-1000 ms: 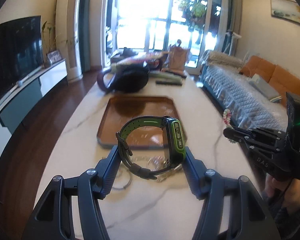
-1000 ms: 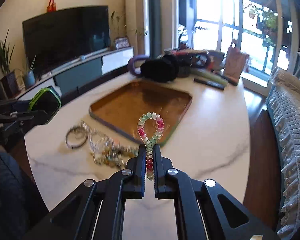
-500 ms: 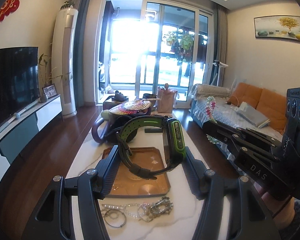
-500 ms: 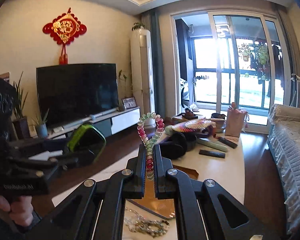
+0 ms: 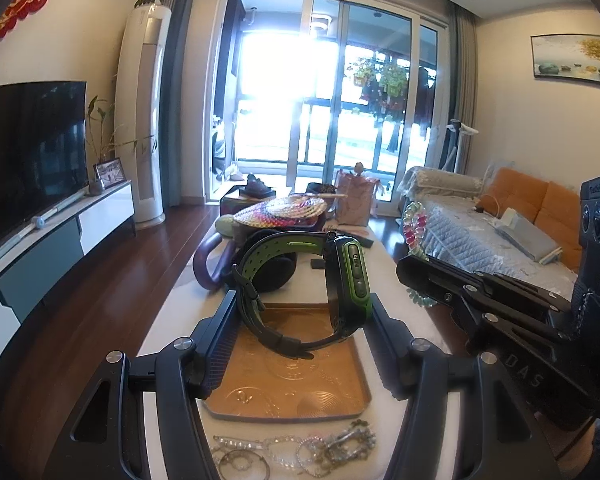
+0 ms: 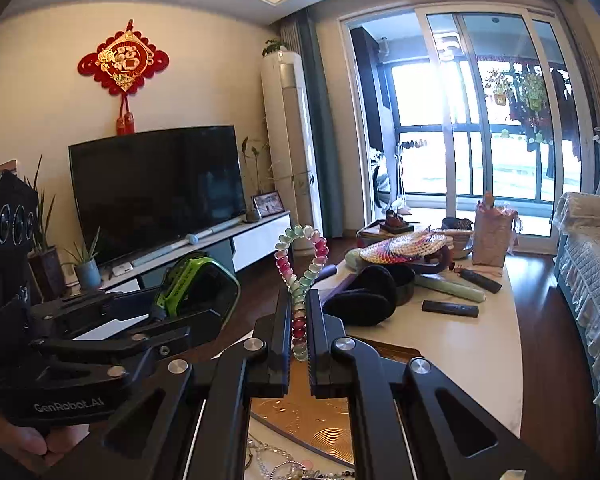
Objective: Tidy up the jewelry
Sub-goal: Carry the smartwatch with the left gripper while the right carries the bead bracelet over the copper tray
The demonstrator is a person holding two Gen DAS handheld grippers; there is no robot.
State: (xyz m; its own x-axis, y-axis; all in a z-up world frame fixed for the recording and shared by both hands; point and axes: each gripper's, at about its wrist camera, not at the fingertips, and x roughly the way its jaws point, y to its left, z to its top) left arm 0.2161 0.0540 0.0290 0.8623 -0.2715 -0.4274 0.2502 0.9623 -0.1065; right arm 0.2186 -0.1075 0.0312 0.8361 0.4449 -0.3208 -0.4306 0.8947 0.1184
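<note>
Jaws of the left gripper (image 5: 302, 312) clamp a black-and-green watch (image 5: 300, 280); at 3 o'clock, the right gripper (image 6: 299, 320) pinches a pastel coil bracelet (image 6: 302, 264).

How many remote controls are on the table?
2: one remote lies flat near the black earmuffs; another remote sits farther back beside the green roll. Clutter may hide others.
</note>
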